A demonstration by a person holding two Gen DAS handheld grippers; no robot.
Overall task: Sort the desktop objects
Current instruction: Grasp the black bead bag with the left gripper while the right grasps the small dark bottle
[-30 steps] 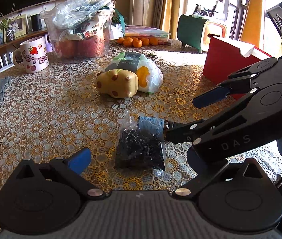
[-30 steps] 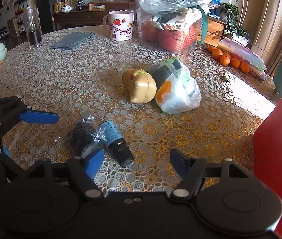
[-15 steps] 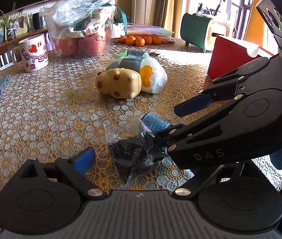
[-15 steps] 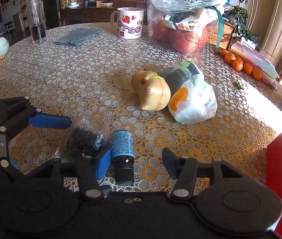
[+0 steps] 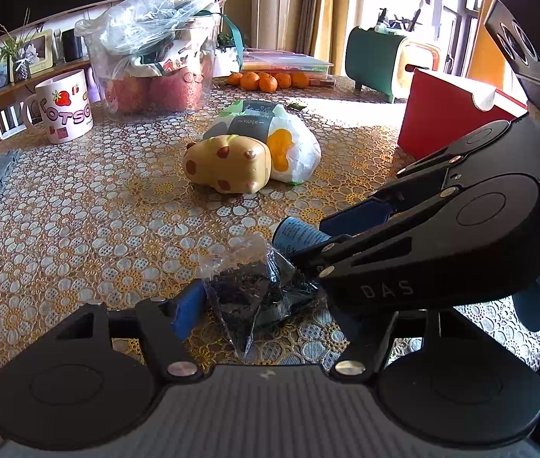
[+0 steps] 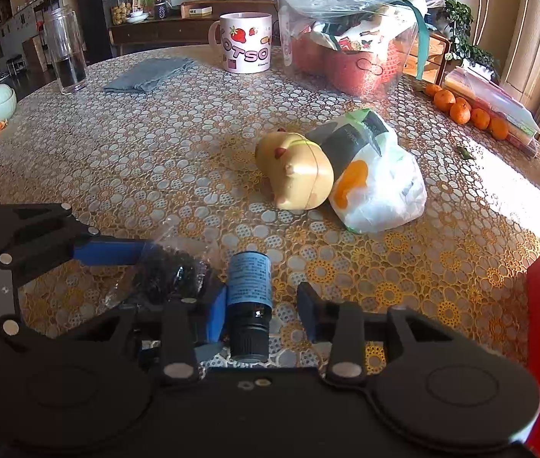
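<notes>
A small clear bag of black bits (image 5: 249, 294) lies bunched up on the lace tablecloth (image 5: 98, 229) between the jaws of my left gripper (image 5: 254, 305). These are closing: the near blue pad (image 5: 187, 307) presses its side, while the far one is hidden behind my right gripper (image 5: 350, 229). In the right wrist view a blue-labelled dark bottle (image 6: 249, 286) lies between the closing jaws of my right gripper (image 6: 262, 313). One pad (image 6: 216, 313) touches it, the other pad (image 6: 306, 311) stands clear. The bag (image 6: 166, 274) lies just left of the bottle.
Beyond lie a yellow spotted toy (image 5: 228, 168) and a white plastic bag (image 5: 289, 145). A red box (image 5: 449, 110) stands at the right. Further back are a strawberry mug (image 6: 245, 42), a tub of apples (image 6: 346, 42), oranges (image 6: 464, 112), a grey cloth (image 6: 147, 74) and a glass jar (image 6: 65, 53).
Both grippers' jaws have narrowed. The flat bag has crumpled up between the left jaws. The bottle now lies straight between the right jaws, where before it lay slanted ahead of them.
</notes>
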